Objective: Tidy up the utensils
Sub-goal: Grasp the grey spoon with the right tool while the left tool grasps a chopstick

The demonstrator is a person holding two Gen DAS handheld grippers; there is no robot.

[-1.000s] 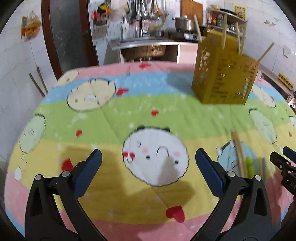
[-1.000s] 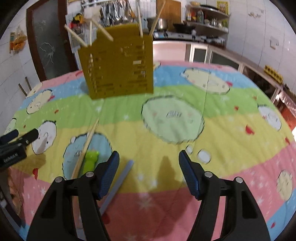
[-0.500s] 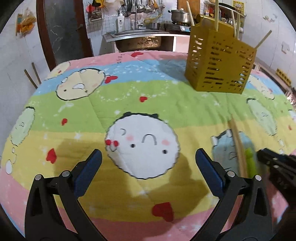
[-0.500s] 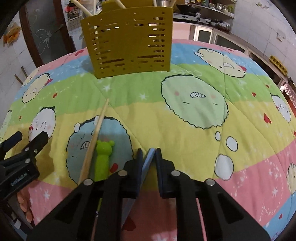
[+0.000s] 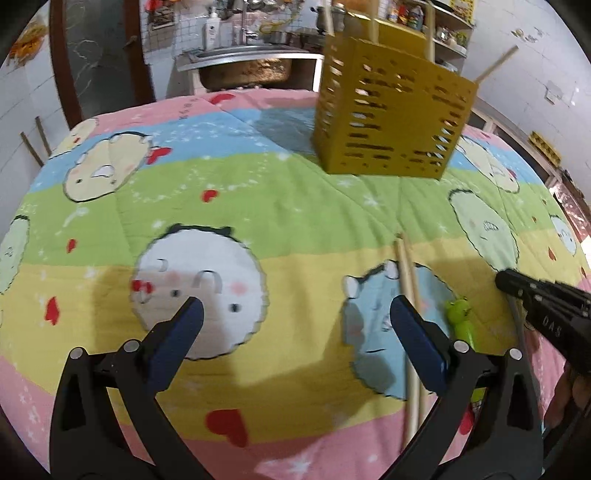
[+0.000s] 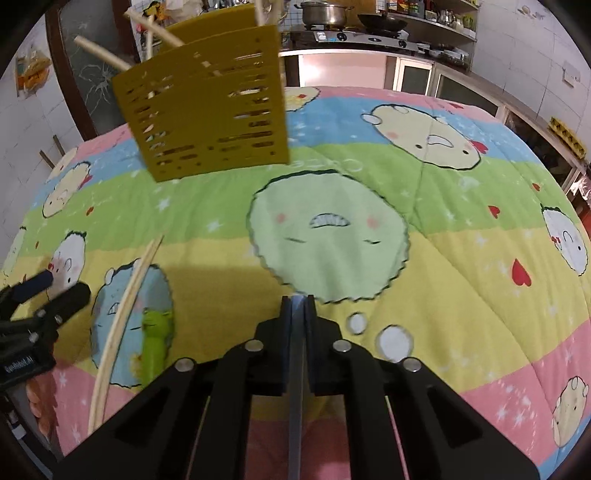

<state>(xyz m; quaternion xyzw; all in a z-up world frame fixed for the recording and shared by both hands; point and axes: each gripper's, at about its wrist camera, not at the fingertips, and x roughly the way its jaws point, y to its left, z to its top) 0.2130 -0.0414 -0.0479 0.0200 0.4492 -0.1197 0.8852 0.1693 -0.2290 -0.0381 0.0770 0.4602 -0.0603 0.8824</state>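
My right gripper [image 6: 297,299] has a thin flat grey metal utensil [image 6: 296,387] between its blue pads, the jaws closing the last bit and pressing on it. The utensil runs back under the gripper. My left gripper [image 5: 295,321] stands open over the blanket, nothing between its fingers. Its right finger is just left of a pair of wooden chopsticks [image 5: 408,295] lying on the blanket. Beside them lies a green frog-handled utensil [image 5: 460,321]. A yellow slotted utensil holder [image 6: 207,110] stands at the back with several chopsticks sticking out.
A striped cartoon blanket [image 6: 443,258] covers the table. Behind it are a kitchen counter with a stove and pot [image 6: 325,14], a sink [image 5: 243,55] and a dark door [image 5: 99,55]. The right gripper [image 5: 517,286] shows at the left wrist view's right edge.
The right gripper went from wide open to shut on the grey utensil. The left gripper moved right, towards the chopsticks, still open.
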